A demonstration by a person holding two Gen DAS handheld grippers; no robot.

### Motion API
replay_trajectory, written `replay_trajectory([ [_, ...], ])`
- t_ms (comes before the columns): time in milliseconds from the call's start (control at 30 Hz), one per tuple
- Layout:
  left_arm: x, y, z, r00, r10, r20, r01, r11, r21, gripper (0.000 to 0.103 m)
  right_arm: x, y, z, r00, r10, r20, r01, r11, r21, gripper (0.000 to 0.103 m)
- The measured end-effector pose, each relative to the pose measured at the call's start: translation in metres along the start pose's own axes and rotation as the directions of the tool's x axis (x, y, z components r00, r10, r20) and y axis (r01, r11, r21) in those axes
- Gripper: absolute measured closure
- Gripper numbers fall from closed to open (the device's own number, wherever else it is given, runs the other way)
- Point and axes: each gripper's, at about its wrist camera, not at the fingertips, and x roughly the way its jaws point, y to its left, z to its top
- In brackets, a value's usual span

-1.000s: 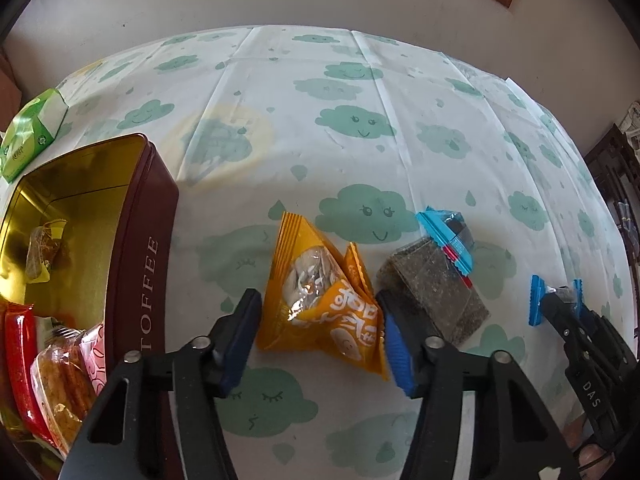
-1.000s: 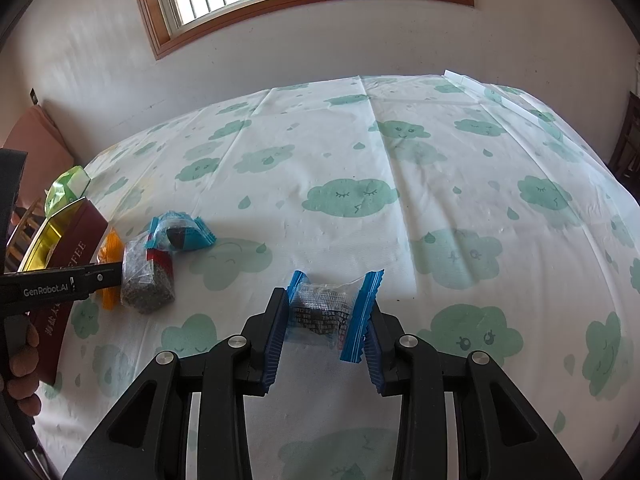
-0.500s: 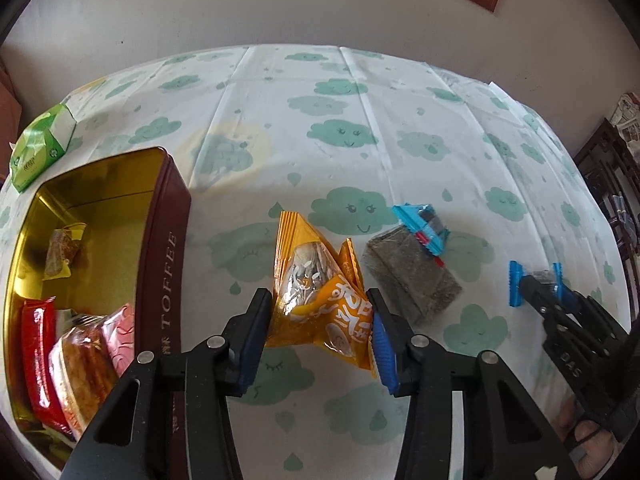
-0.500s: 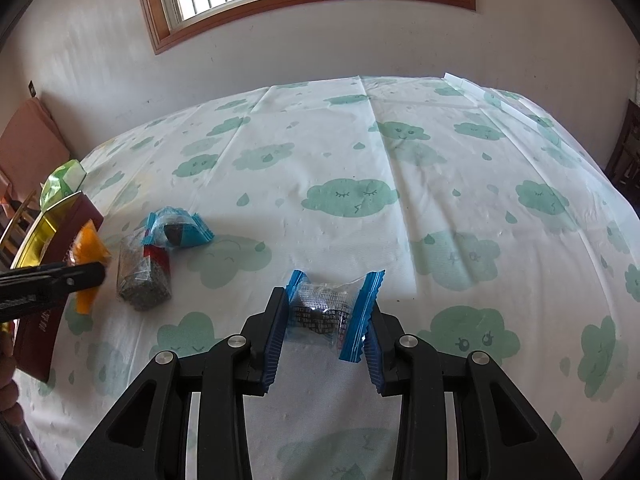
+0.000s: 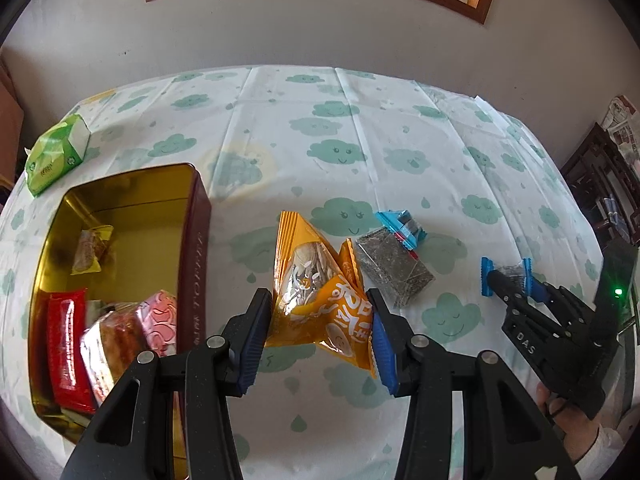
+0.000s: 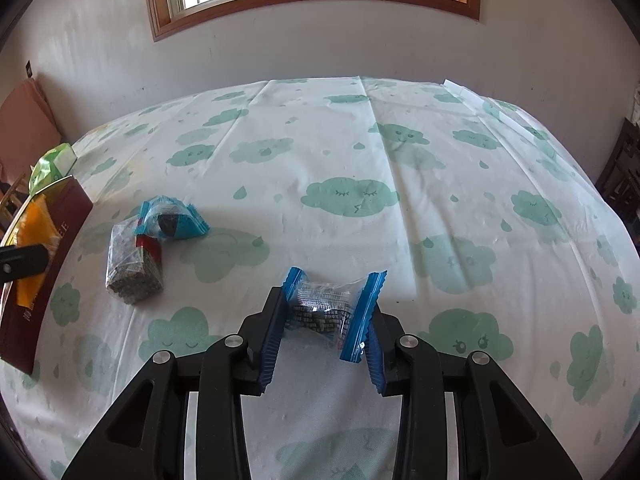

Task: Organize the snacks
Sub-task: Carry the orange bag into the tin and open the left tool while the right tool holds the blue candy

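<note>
Left claw (image 5: 318, 334) grips the orange seed packet (image 5: 320, 300), lifted off the surface; toffee tin (image 5: 196, 240) sits to its left. Right claw (image 6: 324, 328) clamps a blue-ended sesame bar packet (image 6: 330, 306). Likely next: carry orange packet leftward, release over tin.

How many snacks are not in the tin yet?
4. The orange packet is in the left hand-held gripper, a blue-ended packet in the right hand-held gripper, and the dark block and blue wrapper lie on the tablecloth.
</note>
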Motion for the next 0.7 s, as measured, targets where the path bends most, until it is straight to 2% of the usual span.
replay_trajectory([
  [467, -0.028, 0.036, 0.011, 0.998, 0.050, 0.030, -0.049, 0.998, -0.027, 0.060, 0.001, 0.005, 0.000, 1.000, -0.030, -0.004, 0.030, 0.999, -0.029, 0.065],
  [700, -0.036, 0.070, 0.019, 0.992, 0.116, 0.043, -0.114, 0.993, -0.036, 0.060, 0.001, 0.006, 0.000, 1.000, -0.031, -0.004, 0.031, 0.999, -0.029, 0.065],
])
